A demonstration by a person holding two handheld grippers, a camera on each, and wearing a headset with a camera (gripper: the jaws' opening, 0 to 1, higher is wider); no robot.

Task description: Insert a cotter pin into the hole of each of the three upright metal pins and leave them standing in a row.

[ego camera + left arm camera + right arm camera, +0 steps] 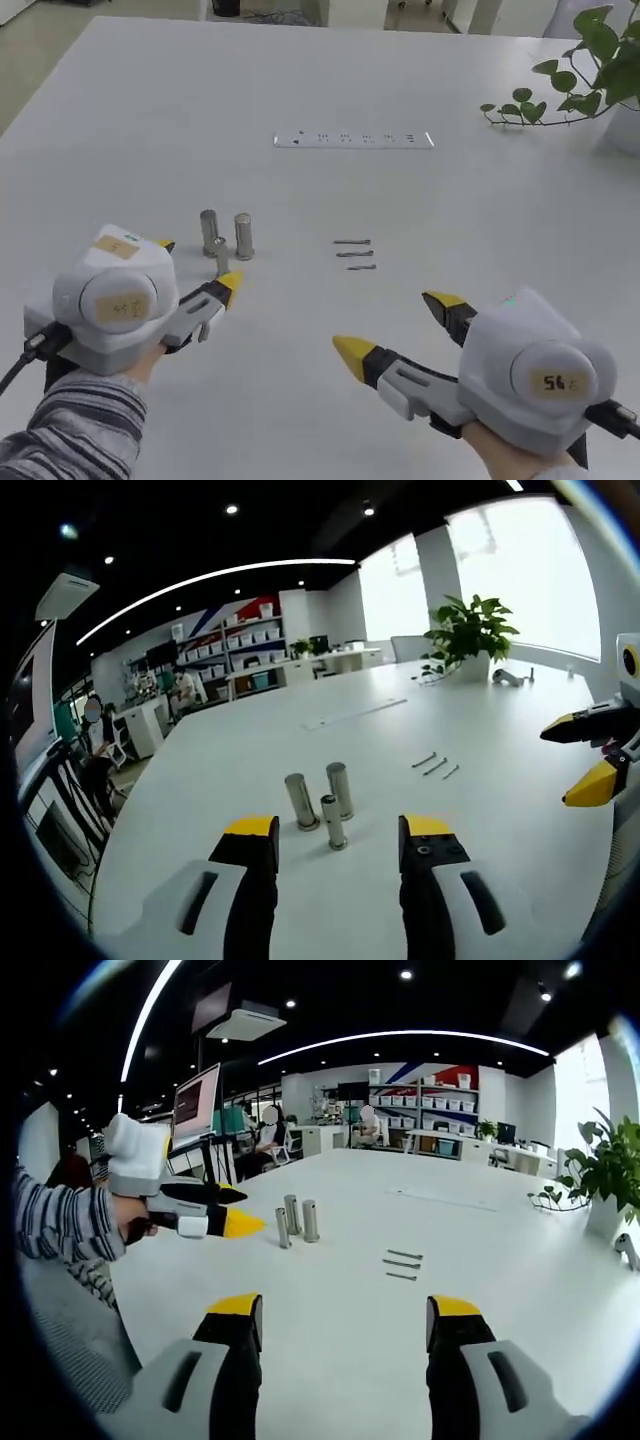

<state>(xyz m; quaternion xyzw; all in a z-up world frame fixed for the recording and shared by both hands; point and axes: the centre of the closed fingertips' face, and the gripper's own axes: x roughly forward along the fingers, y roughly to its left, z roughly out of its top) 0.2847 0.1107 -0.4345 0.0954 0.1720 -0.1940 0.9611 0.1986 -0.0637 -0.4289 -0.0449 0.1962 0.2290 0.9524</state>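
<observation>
On the white bench (300,80), the three metal pins (224,238) stand upright in a close group: two are side by side and a shorter one is in front of them. To the right of them, well apart, three cotter pins (355,254) lie flat, one behind the other and nearly parallel.

The left tongs (197,262) are near the group, wide open, and they hold nothing. In the left gripper view the metal pins (333,822) stand just ahead of the jaws.

The right tongs (398,328) are nearer to the person than the cotter pins, also wide open and empty.

A power strip (354,140) lies farther back, and a plant (585,70) is at the far right corner.
</observation>
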